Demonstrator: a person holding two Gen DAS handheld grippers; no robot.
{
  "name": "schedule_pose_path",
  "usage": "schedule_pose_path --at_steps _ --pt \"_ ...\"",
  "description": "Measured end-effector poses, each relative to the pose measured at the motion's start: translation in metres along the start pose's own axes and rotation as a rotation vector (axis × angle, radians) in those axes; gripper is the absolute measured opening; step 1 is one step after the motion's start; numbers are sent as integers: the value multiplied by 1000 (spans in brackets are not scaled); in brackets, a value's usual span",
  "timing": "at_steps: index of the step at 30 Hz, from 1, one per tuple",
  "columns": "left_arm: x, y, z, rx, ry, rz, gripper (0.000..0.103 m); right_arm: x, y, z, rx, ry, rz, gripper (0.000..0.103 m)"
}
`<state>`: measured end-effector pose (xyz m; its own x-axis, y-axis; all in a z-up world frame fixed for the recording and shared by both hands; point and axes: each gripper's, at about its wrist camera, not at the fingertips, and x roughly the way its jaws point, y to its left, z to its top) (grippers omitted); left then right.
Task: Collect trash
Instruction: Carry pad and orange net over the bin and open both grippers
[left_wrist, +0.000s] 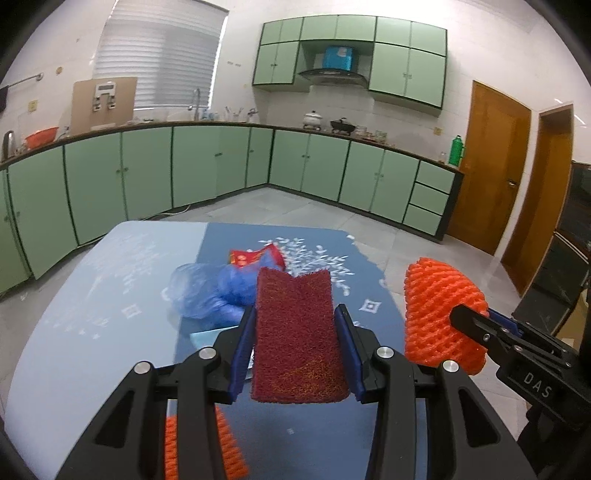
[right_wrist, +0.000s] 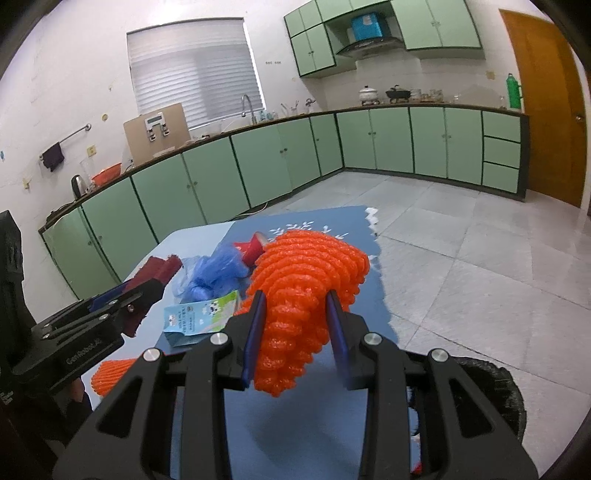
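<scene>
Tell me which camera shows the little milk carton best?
The right wrist view: the milk carton lies flat on the table, its printed face showing. In the left wrist view only a pale blue corner peeks out beside the left claw.

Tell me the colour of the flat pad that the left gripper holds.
The scouring pad is dark red; the left wrist view shows it best.

Two close wrist fisheyes angled down, sharing the table (left_wrist: 74, 314)

Orange foam net (right_wrist: 295, 291) between fingers (right_wrist: 255, 328)
</scene>
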<state>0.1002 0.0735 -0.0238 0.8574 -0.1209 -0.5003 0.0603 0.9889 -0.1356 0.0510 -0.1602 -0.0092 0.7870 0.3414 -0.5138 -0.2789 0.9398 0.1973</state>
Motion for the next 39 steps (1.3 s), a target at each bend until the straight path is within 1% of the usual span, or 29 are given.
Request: schedule_pose_path --at_steps 7,11,20,26,32,39 --pt "8 -32 1 32 2 -55 42 -18 -23 0 23 -27 -43 32" --pt "13 -56 2 60 7 -99 42 -30 -39 -2 37 -40 -76 32" --pt "21 -112 -2 118 11 -199 42 -61 -87 -21 89 -52 -182 32" --pt "27 -158 -11 161 25 -283 42 -77 -117 -35 124 -51 -248 32" --pt "36 -190 -22 197 48 -352 43 -90 -142 -52 158 -43 -305 32" --pt "46 -217 -37 233 72 -389 43 -97 -166 -67 187 -24 -359 31"
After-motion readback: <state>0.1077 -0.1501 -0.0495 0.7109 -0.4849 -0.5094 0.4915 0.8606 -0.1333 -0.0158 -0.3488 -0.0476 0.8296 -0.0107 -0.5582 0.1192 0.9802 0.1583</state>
